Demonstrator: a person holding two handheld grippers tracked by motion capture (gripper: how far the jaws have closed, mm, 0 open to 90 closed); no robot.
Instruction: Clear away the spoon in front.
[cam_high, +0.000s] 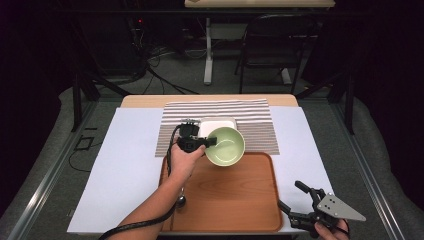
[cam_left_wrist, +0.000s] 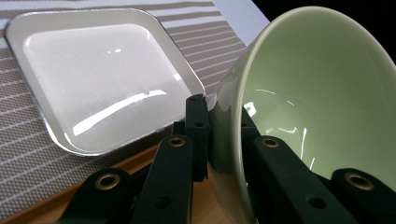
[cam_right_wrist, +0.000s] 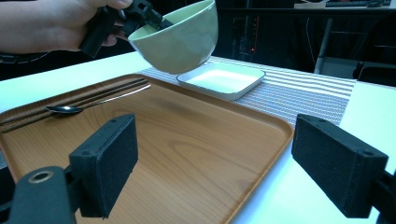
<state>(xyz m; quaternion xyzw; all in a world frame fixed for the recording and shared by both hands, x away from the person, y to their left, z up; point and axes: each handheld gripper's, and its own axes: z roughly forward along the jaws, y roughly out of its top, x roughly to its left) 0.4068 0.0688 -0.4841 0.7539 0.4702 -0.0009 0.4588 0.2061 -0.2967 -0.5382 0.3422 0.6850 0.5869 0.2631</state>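
Observation:
My left gripper (cam_high: 209, 142) is shut on the rim of a pale green bowl (cam_high: 226, 146) and holds it tilted in the air, over the far edge of the wooden tray (cam_high: 225, 200). One jaw presses the bowl's outer wall, the other its inside (cam_left_wrist: 280, 163). Beyond the bowl a white square dish (cam_high: 216, 123) rests on a striped placemat (cam_high: 255, 125). The bowl (cam_right_wrist: 175, 39) hangs above the tray's far corner in the right gripper view. My right gripper (cam_high: 292, 199) waits open at the tray's near right corner, nothing between its pads (cam_right_wrist: 105, 163).
A spoon (cam_right_wrist: 65, 109) and dark chopsticks (cam_right_wrist: 70, 105) lie along the tray's left side. The tray (cam_right_wrist: 187, 149) sits on a white sheet (cam_high: 125, 170) covering the table. A chair and table legs stand beyond the table.

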